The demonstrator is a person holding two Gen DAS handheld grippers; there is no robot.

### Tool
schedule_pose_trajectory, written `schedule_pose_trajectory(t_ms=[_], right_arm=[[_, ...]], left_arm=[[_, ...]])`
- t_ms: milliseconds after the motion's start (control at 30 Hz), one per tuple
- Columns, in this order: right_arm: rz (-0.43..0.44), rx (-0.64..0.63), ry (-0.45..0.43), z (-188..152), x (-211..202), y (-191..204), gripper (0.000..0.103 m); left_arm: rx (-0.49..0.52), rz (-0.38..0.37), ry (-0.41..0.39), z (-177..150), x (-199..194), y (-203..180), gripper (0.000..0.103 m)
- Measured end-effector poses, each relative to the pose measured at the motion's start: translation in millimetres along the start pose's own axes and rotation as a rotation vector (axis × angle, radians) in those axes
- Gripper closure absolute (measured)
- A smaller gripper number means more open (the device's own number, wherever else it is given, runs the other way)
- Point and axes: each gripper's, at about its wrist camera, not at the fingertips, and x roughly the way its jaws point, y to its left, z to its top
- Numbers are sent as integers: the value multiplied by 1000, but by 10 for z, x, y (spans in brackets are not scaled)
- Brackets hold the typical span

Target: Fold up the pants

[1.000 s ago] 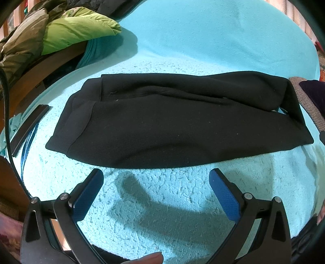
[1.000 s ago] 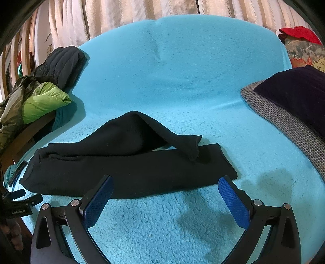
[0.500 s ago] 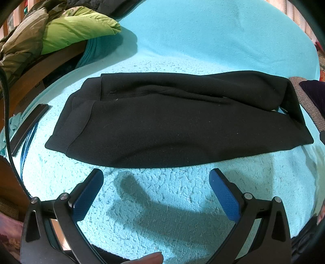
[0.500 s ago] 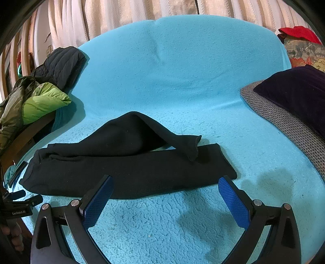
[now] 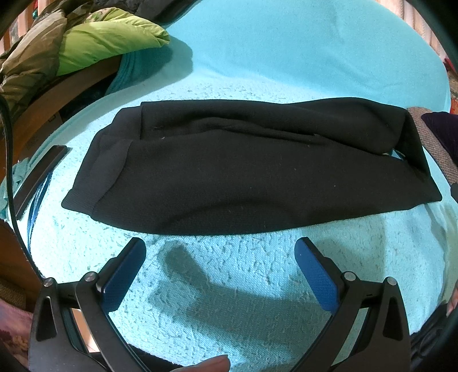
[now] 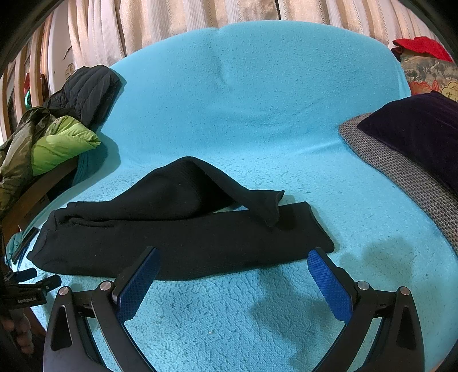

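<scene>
Black pants [image 5: 243, 177] lie lengthwise across a turquoise fleece-covered sofa seat [image 5: 229, 286], one leg stacked on the other. In the right wrist view the pants [image 6: 177, 240] show the upper leg bulging up, its cuff [image 6: 272, 209] flopped over the lower leg. My left gripper [image 5: 220, 257] hovers open just in front of the pants' near edge, nothing between its blue pads. My right gripper [image 6: 233, 266] is open too, its left fingertip over the near edge of the pants, holding nothing.
A green and olive jacket [image 6: 54, 146] and a dark puffer jacket [image 6: 86, 91] pile on the left armrest. A dark purple cushion [image 6: 420, 134] on a grey woven mat [image 6: 400, 174] sits at right. A dark flat strip [image 5: 37, 177] lies at the seat's left edge. Curtains [image 6: 229, 14] hang behind.
Almost nothing differs: both grippers stay open and hover in place, with only a slight drift of the views. The pants have not moved.
</scene>
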Motion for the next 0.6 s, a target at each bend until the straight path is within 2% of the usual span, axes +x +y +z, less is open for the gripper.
schedule_pose_trajectory(t_ms=[600], right_arm=[[-2, 2, -2, -11, 5, 0, 0]], left_arm=[[-2, 0, 1, -13, 2, 4, 0]])
